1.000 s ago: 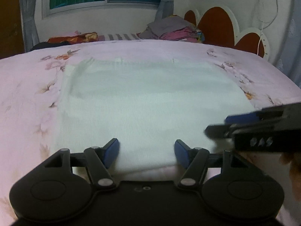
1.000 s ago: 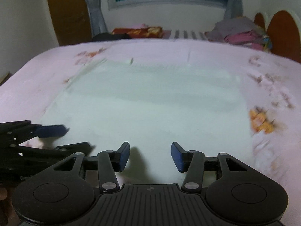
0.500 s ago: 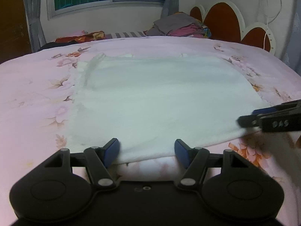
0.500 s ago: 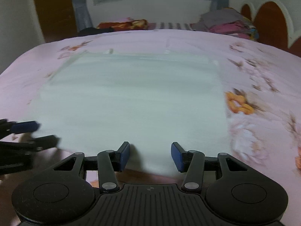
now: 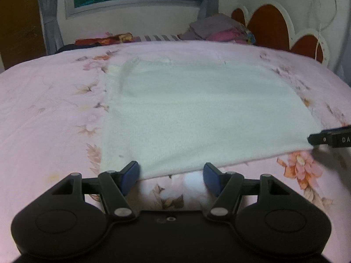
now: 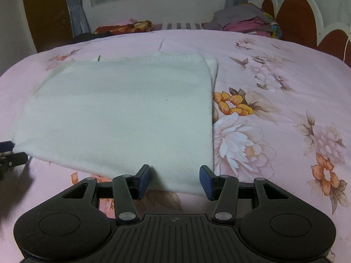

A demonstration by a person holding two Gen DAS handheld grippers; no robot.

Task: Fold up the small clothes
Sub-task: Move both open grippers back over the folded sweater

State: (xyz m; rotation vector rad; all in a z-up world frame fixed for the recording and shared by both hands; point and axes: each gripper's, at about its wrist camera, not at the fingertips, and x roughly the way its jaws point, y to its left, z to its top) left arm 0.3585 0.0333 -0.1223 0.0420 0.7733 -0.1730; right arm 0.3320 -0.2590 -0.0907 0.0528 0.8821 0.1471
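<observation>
A pale white knit garment point(image 5: 197, 114) lies flat on the pink floral bedspread point(image 5: 43, 120). It also shows in the right wrist view point(image 6: 122, 118). My left gripper point(image 5: 171, 178) is open and empty at the garment's near edge, close to its near left corner. My right gripper point(image 6: 174, 183) is open and empty at the near edge by the near right corner, the hem lying between its fingers. Each gripper's tip shows at the edge of the other's view, the right one point(image 5: 329, 140) and the left one point(image 6: 8, 155).
A pile of folded clothes point(image 5: 221, 30) sits at the far side of the bed by the red scalloped headboard point(image 5: 276, 26). Dark and patterned fabrics point(image 5: 103, 40) lie at the far left under the window. The bedspread point(image 6: 285, 109) extends to the right of the garment.
Both grippers have drawn back toward me, from over the garment to its near edge. The garment lies flat and has not moved. Both stay open.
</observation>
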